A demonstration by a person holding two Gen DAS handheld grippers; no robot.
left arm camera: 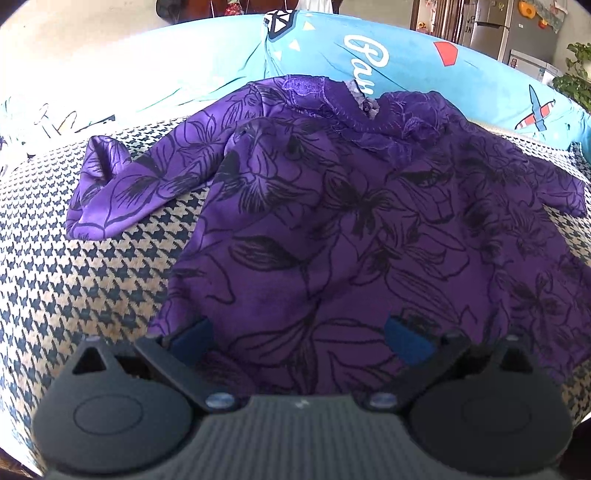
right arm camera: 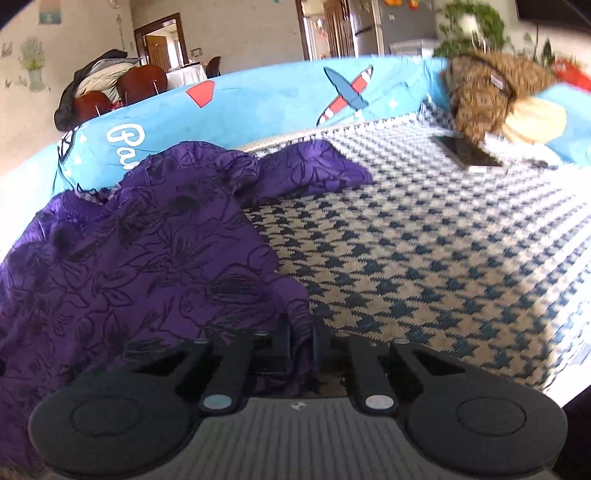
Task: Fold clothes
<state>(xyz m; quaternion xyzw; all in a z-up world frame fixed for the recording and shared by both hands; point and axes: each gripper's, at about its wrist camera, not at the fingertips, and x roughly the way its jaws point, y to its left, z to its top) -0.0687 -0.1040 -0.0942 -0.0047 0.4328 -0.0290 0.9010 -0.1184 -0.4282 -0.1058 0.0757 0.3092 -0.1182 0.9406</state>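
Note:
A purple blouse with black flower outlines (left arm camera: 332,221) lies spread on a houndstooth cover (left arm camera: 92,277), collar toward the far side. One sleeve (left arm camera: 110,184) sticks out to the left. My left gripper (left arm camera: 299,336) stands open over the near hem, its blue pads (left arm camera: 192,336) wide apart with cloth lying loose between them. In the right wrist view the blouse (right arm camera: 147,258) fills the left side and its other sleeve (right arm camera: 314,166) lies bunched at the back. My right gripper (right arm camera: 301,332) is shut on the blouse's near right edge, with a fold of purple cloth pinched between the dark fingers.
A blue printed cover (right arm camera: 258,99) forms the back wall behind the houndstooth cover (right arm camera: 424,258). At the far right a brown furry item (right arm camera: 480,96) rests over a dark flat device (right arm camera: 467,153). Chairs, a fridge (left arm camera: 517,33) and a plant (left arm camera: 576,74) stand beyond.

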